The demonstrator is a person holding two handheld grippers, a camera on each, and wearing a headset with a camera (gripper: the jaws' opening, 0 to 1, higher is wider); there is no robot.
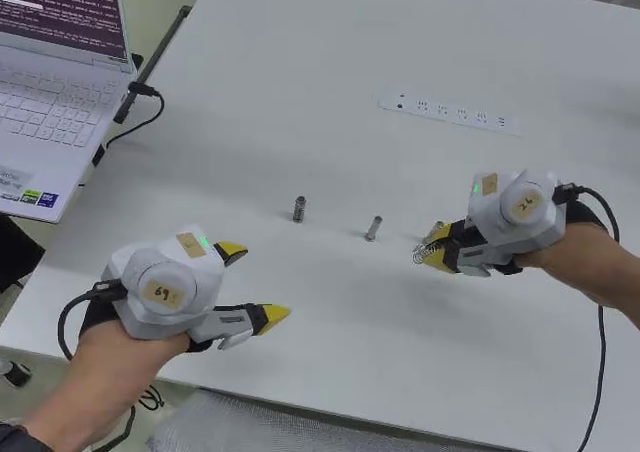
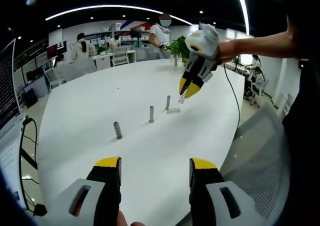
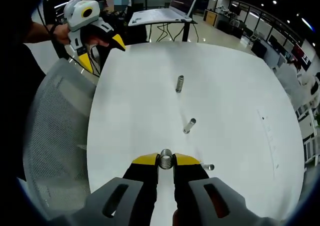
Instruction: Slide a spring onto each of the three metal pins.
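The left pin (image 1: 299, 209) wears a coiled spring and stands mid-table; it is also in the left gripper view (image 2: 118, 130) and the right gripper view (image 3: 179, 83). A bare pin (image 1: 373, 228) stands to its right. A third pin (image 2: 168, 102) rises beside a loose spring (image 2: 173, 110) lying on the table. My right gripper (image 1: 432, 247) is shut on a spring (image 3: 166, 159) and hangs above the table near that third pin (image 3: 209, 167). My left gripper (image 1: 252, 284) is open with nothing in it, near the front edge.
An open laptop (image 1: 50, 72) with a black cable (image 1: 140, 122) sits at the far left. A white power strip (image 1: 450, 113) lies at the back right. A mesh chair back (image 3: 55, 131) stands at the table's near edge. People stand in the background of the left gripper view.
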